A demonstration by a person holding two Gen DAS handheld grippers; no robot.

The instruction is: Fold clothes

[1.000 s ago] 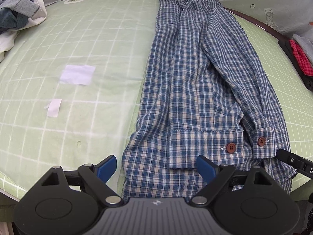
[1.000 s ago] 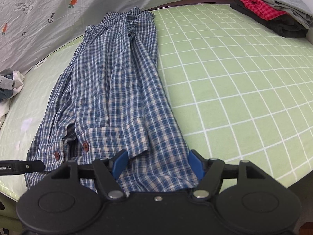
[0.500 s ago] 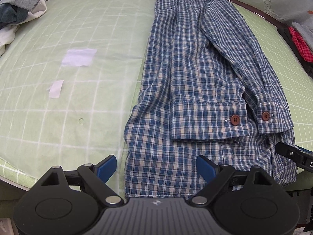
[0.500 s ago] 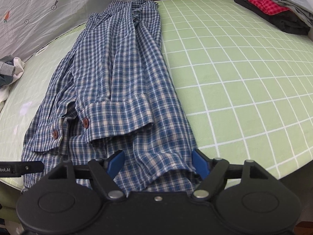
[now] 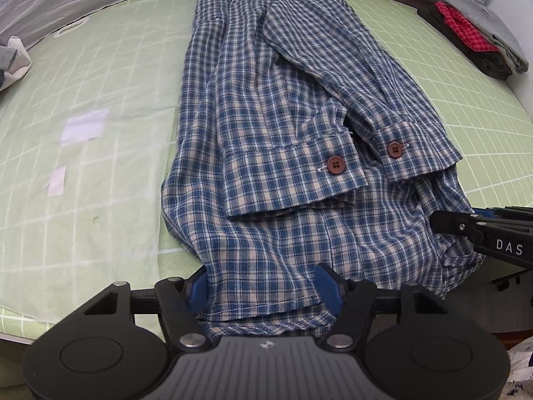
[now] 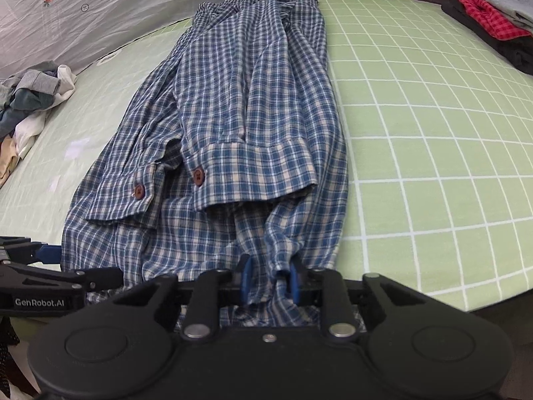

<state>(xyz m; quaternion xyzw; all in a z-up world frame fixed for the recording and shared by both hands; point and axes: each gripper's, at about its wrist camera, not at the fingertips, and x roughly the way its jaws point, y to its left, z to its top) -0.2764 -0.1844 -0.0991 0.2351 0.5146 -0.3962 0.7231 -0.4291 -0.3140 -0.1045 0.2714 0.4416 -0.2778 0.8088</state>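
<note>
A blue plaid shirt [image 5: 266, 116] lies lengthwise on the green checked sheet [image 5: 100, 66], collar far, hem near, both sleeves folded in so the buttoned cuffs [image 5: 334, 165] rest on its lower part. My left gripper [image 5: 263, 288] has the hem's left portion gathered between its blue pads; the jaws are closing and both pads touch the cloth. My right gripper [image 6: 268, 281] is closing too, its pads pinching a tight bunch of the shirt [image 6: 250, 100] at the hem's right side. Each gripper's fingers show at the edge of the other view.
Folded clothes, red check and grey, are stacked at the far right [image 6: 493, 16]. A loose heap of grey and white clothes [image 6: 30, 100] sits far left. Pale patches [image 5: 85, 128] mark the sheet left of the shirt. The bed's near edge runs under both grippers.
Both grippers slid forward over the hem and their jaws came together on it. The right pair narrowed a lot and bunched the cloth; the shirt's lower edge is now puckered.
</note>
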